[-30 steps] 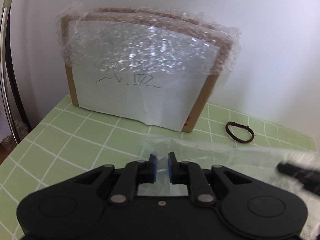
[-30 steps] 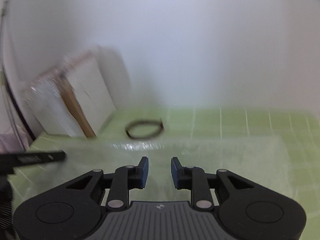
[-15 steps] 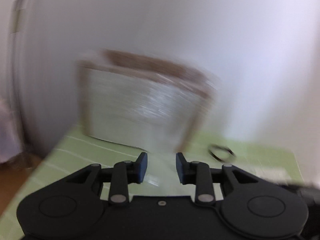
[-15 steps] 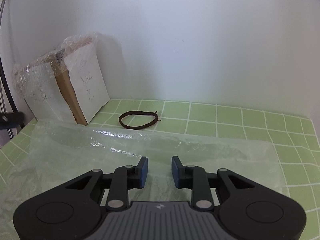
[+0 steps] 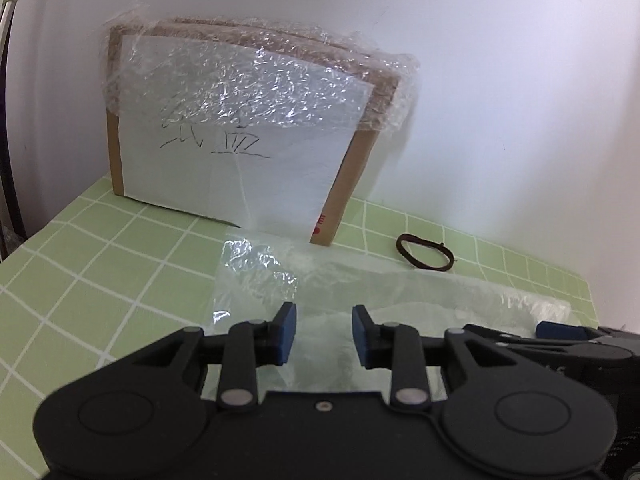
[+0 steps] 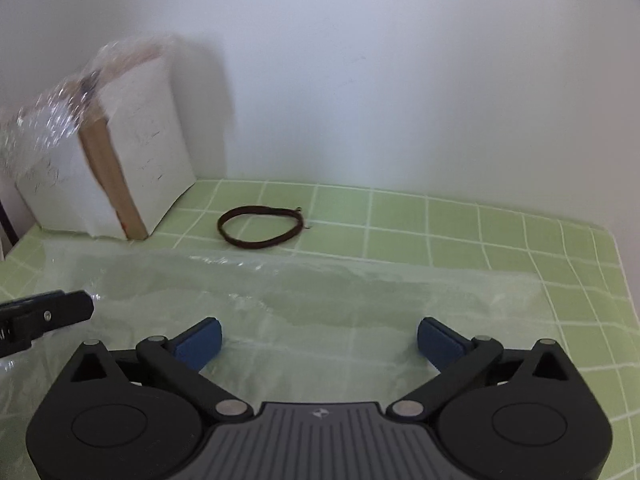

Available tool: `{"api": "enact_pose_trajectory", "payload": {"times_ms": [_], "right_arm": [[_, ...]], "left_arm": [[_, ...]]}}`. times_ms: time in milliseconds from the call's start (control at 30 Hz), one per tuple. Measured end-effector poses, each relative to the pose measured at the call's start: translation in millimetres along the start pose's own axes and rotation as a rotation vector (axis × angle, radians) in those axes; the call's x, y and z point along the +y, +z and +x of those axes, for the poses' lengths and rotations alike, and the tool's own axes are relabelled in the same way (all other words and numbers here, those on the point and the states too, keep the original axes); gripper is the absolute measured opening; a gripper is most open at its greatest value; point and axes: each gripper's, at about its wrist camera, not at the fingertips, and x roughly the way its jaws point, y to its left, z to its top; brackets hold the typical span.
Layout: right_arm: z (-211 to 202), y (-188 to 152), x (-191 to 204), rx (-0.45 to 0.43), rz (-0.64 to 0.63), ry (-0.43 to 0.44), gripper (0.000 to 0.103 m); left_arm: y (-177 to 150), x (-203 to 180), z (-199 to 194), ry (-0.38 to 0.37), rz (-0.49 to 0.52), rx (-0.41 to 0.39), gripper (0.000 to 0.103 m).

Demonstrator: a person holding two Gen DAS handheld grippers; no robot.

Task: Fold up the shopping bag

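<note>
Clear plastic bag (image 6: 320, 304) lies flat and spread out on the green-checked table (image 6: 500, 236), its long edge running in front of the box (image 5: 240, 128). Box stands at the back against the white wall (image 6: 360, 60), cardboard with white paper on its faces and bubble wrap over the top; scribbled writing on the paper. One bag corner reaches up to the box's lower front edge, near touching. Brown band (image 6: 260, 226), a closed loop, lies on the table just right of the box, behind the bag's far edge, apart from it. Left tongs (image 5: 324, 334) hover over the bag end nearest the box, jaws parted with a moderate gap, nothing between the blue pads (image 5: 287, 332); can't tell if they touch the plastic. Right tongs (image 6: 318, 340) are spread wide over the bag's middle, farther from the box, holding nothing. Left tongs' tip shows at the left edge of the right view, over the bag.
</note>
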Motion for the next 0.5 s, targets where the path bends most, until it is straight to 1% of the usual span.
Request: {"api": "enact_pose_trajectory", "payload": {"times_ms": [100, 300, 500], "right_arm": [[2, 1, 2, -0.001, -0.004, 0.008, 0.103], [2, -1, 3, -0.009, 0.001, 0.000, 0.103], [2, -1, 5, -0.009, 0.010, -0.009, 0.103]], "left_arm": [[1, -2, 5, 0.009, 0.013, 0.001, 0.033], [3, 3, 10, -0.006, -0.007, -0.001, 0.033], [3, 16, -5, -0.009, -0.019, -0.004, 0.033]]}}
